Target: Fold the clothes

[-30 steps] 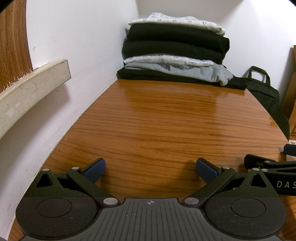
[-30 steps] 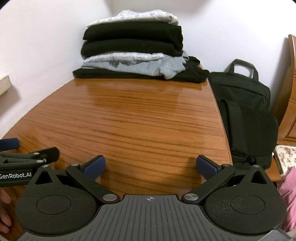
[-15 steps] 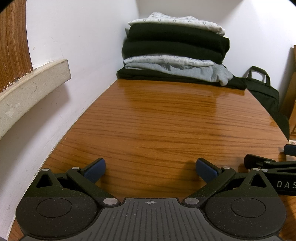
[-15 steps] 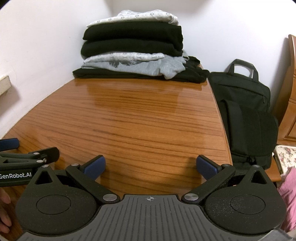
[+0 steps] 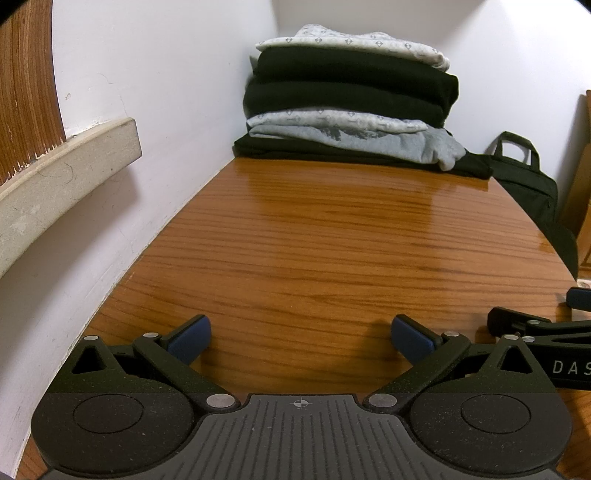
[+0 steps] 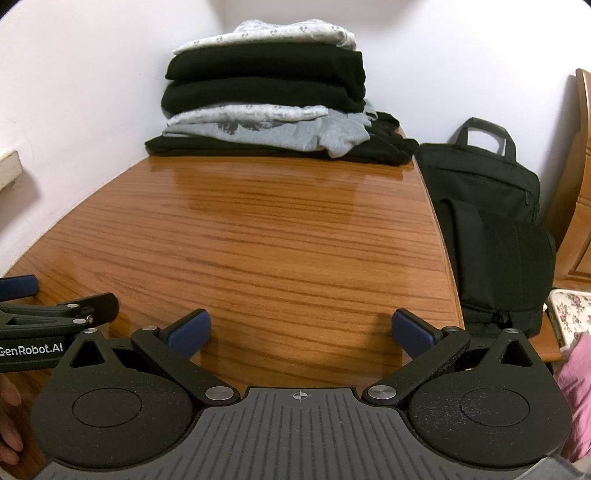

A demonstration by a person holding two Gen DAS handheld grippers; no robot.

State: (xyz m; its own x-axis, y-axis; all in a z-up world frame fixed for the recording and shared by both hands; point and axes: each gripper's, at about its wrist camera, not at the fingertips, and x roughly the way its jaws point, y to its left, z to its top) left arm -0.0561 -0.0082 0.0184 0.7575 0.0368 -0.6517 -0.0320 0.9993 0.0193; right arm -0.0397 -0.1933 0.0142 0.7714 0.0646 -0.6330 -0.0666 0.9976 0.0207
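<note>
Both grippers, left gripper (image 5: 301, 338) and right gripper (image 6: 301, 334), spread wide, empty; one stack of six folded garments (image 6: 264, 92); one black bag (image 6: 491, 229); glossy wooden table (image 6: 258, 240), white walls (image 6: 74, 74).

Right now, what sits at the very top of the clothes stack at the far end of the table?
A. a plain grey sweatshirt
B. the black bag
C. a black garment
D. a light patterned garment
D: a light patterned garment tops the stack, lying directly on two folded black ones.

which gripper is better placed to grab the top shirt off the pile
Left, marginally. The pile sits in the far corner by the wall, straight ahead of the left gripper; the right gripper sees it off to the left. Both are open, empty and far away.
</note>
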